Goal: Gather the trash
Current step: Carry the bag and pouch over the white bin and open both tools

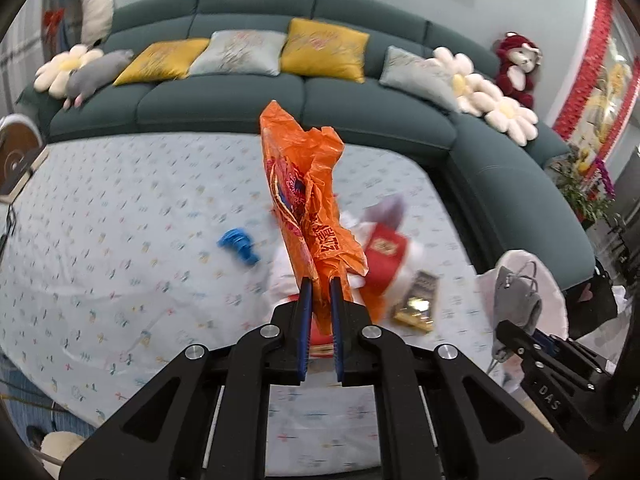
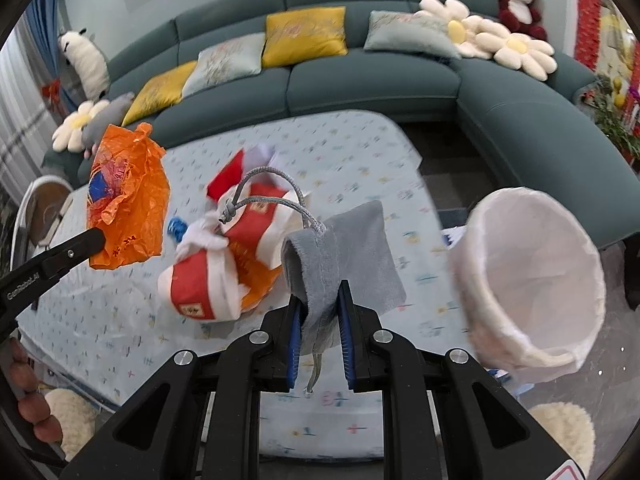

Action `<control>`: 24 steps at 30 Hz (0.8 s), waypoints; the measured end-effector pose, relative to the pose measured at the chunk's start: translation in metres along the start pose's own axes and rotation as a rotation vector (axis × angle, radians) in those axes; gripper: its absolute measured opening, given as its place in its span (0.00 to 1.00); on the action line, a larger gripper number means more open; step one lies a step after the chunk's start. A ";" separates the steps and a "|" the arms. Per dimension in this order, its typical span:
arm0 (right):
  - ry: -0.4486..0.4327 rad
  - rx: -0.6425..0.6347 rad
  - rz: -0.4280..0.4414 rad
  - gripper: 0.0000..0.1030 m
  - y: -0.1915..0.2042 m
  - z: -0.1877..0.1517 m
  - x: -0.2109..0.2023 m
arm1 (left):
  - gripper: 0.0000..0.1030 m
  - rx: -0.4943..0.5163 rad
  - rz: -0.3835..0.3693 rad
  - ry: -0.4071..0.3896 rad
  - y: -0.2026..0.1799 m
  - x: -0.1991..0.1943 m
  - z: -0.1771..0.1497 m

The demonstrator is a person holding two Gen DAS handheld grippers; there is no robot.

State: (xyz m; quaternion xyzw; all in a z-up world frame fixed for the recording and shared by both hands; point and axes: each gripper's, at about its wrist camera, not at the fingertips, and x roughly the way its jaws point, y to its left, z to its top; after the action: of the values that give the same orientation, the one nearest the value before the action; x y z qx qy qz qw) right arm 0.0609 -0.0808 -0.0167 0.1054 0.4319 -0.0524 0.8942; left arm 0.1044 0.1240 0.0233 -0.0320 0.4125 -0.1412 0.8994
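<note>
A: Two claws loaded. Left wrist view: my left claw [image 1: 320, 280] pinches the orange bag [image 1: 308, 184], its length running straight ahead of the jaws; the bin [image 1: 558, 292] sits far right.

B: Right wrist view?

A: My right claw [image 2: 320, 296] pinches the grey pouch [image 2: 340, 248]; the bin [image 2: 532, 276] lies just right, nearer this hand.

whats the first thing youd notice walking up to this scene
The bright orange plastic bag stands out first, pinched in the left gripper and held up above the patterned table cover. Next is the grey drawstring pouch clamped in the right gripper, with a white-lined bin just to its right. Between them, red and white packaging lies heaped on the table.
</note>
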 end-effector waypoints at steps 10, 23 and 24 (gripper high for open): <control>-0.087 0.063 -0.059 0.15 -0.066 0.002 -0.033 | 0.09 0.133 -0.134 0.003 -0.104 -0.005 -0.001; -0.120 0.221 -0.156 0.15 -0.178 -0.003 -0.046 | 0.09 0.293 -0.290 0.096 -0.229 0.033 -0.015; -0.120 0.231 -0.162 0.15 -0.185 -0.004 -0.045 | 0.09 0.299 -0.302 0.110 -0.238 0.039 -0.016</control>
State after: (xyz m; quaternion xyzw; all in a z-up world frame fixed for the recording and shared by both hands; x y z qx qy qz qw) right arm -0.0040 -0.2594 -0.0101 0.1691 0.3757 -0.1798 0.8933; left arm 0.0626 -0.1136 0.0259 0.0483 0.4258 -0.3353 0.8390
